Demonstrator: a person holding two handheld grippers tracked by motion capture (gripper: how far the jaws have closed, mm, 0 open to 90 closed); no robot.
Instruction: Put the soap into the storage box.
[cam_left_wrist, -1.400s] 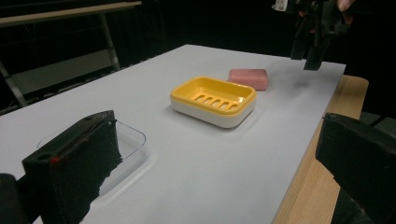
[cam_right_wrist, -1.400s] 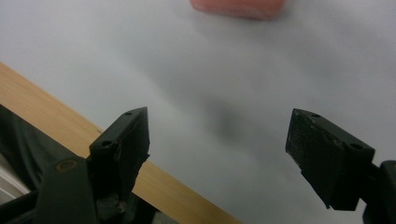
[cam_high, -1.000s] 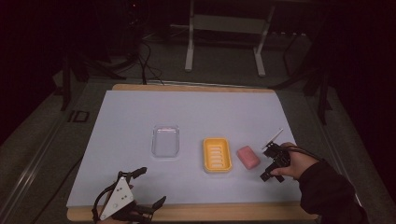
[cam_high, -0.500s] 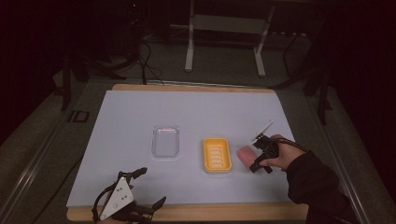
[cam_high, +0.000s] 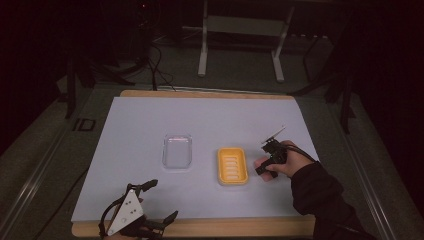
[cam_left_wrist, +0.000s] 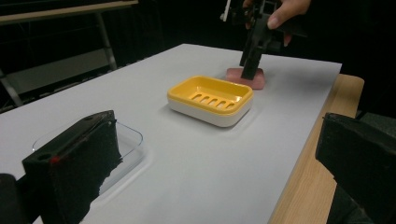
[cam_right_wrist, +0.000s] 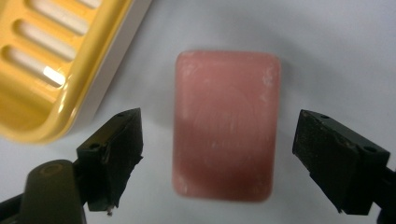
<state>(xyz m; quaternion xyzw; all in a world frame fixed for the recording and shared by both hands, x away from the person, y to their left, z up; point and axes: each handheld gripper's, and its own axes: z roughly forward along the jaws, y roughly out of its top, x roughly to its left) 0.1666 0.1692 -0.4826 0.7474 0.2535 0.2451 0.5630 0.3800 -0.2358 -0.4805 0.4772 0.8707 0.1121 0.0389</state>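
Observation:
A pink soap bar (cam_right_wrist: 224, 126) lies flat on the white sheet, just right of a yellow soap dish (cam_high: 232, 165) that has a slotted floor. My right gripper (cam_right_wrist: 222, 154) points down at the bar, open, with one jaw on either side of it and a gap to each. In the left gripper view the soap bar (cam_left_wrist: 254, 80) lies behind the soap dish (cam_left_wrist: 210, 95), and the right gripper (cam_left_wrist: 250, 65) hangs right over it. My left gripper (cam_high: 161, 200) rests open near the table's front left edge, holding nothing.
A clear plastic tray (cam_high: 177, 151) lies left of the dish, and in the left gripper view that tray (cam_left_wrist: 126, 140) is just beyond the left jaw. The white sheet (cam_high: 150, 125) covers a wooden table (cam_high: 200, 93). Metal stand legs (cam_high: 202, 45) rise behind the table.
My right gripper has moved left from the sheet's right side to above the soap bar and come down around it. The left gripper has stayed put.

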